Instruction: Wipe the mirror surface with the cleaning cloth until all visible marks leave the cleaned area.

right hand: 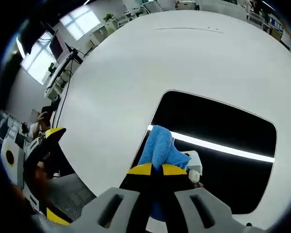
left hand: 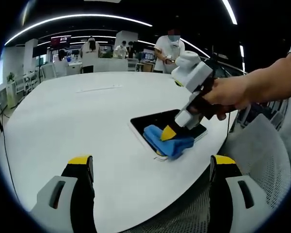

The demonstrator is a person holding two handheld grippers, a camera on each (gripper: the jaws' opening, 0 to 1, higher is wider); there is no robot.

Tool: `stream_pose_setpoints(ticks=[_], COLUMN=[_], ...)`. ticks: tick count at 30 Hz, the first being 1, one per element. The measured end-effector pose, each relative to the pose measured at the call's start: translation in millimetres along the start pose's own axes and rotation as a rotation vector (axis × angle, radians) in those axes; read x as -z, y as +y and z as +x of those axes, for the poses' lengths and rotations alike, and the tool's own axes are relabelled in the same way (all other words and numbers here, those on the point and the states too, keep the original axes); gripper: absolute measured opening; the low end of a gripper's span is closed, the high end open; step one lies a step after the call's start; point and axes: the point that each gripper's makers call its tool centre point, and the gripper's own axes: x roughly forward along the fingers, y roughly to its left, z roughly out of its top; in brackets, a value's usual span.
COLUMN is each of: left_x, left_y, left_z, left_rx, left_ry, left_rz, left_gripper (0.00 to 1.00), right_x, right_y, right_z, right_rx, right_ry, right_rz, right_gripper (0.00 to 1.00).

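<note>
A dark rectangular mirror [right hand: 218, 131] lies flat on the white table [right hand: 136, 63] and reflects a bright ceiling light strip. My right gripper [right hand: 157, 170] is shut on the blue cleaning cloth [right hand: 159, 148], pressing it on the mirror's near left corner. In the left gripper view the mirror [left hand: 155, 119] sits near the table's right edge with the blue cloth [left hand: 167, 141] on it, and the right gripper [left hand: 169, 132] comes down onto it, held by a person's hand [left hand: 230, 94]. My left gripper [left hand: 150, 167] stands open, well short of the mirror, with nothing between its jaws.
The round white table [left hand: 77, 116] stretches far to the left and back. A grey mesh chair [left hand: 262, 150] stands at the table's right edge. Several people [left hand: 169, 48] and desks are in the background. The left gripper [right hand: 39, 160] appears at left in the right gripper view.
</note>
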Motion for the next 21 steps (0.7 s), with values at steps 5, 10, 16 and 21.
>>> stream_pose_setpoints(ticks=[5, 10, 16, 21], left_x=[-0.3, -0.5, -0.7, -0.7], left_y=[-0.1, -0.7, -0.1, -0.4], left_z=[0.1, -0.1, -0.1, -0.1], left_rx=[0.001, 0.001, 0.0, 0.002], left_ry=[-0.002, -0.002, -0.003, -0.004], left_rz=[-0.001, -0.001, -0.002, -0.001], left_gripper=[0.99, 0.99, 0.99, 0.99], right_x=[-0.3, -1.4, -3.3, -2.5], right_y=[5.4, 12.3, 14.2, 14.9], right_z=[1.0, 4.1, 6.1, 4.5], right_rx=[-0.012, -0.025, -0.018, -0.026], right_ry=[-0.003, 0.002, 0.009, 0.014], right_rz=[-0.007, -0.022, -0.032, -0.035], right_gripper=[0.0, 0.0, 0.0, 0.0])
